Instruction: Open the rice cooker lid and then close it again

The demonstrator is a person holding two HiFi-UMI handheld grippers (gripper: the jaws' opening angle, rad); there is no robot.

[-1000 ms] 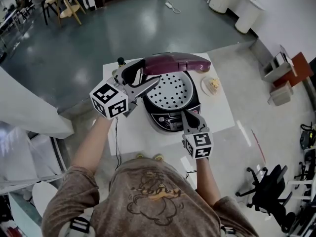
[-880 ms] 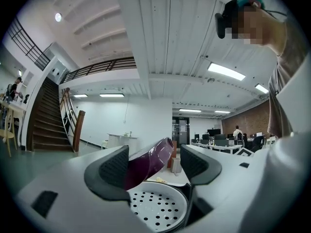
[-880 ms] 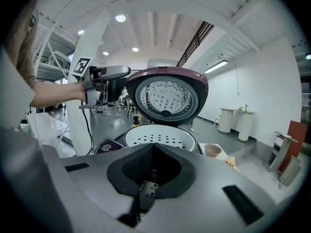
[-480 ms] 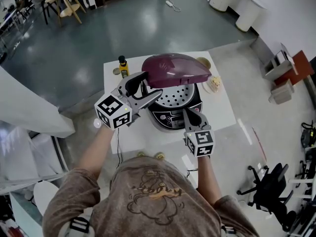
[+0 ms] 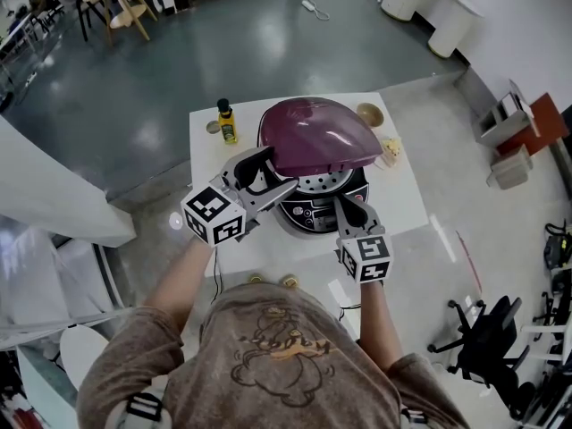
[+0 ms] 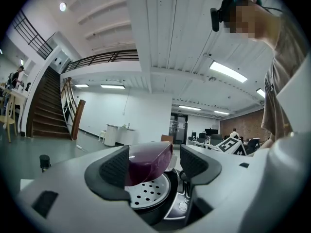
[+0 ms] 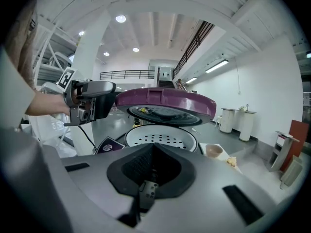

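Hovering half-raised, the lid (image 5: pixel 322 137) is tilted over the cooker (image 5: pixel 308 214), hinged at the back, neither fully open nor latched. Which half of the task is under way cannot be told. The final press to latch is judged as still left either way.

The left gripper (image 5: pixel 281 170) is set at the lid's front-left rim. Its jaws are apart, with the rim between them and against one pad, not clamped. The right gripper (image 5: pixel 349 209) is held at the cooker's front panel, jaws together on nothing.

Room: the cooker is seated mid-bench (image 5: pixel 404 206), near the front edge. A bottle (image 5: pixel 227 121) is at the back left, apart from the lid. A bowl (image 5: pixel 369 113) is just beside the lid's back right. Only the holed tray (image 5: pixel 315 184) is seen under the lid, so the swing path is judged clear. The right gripper is close under the front lip and may need pulling back. Open floor is seen all round.
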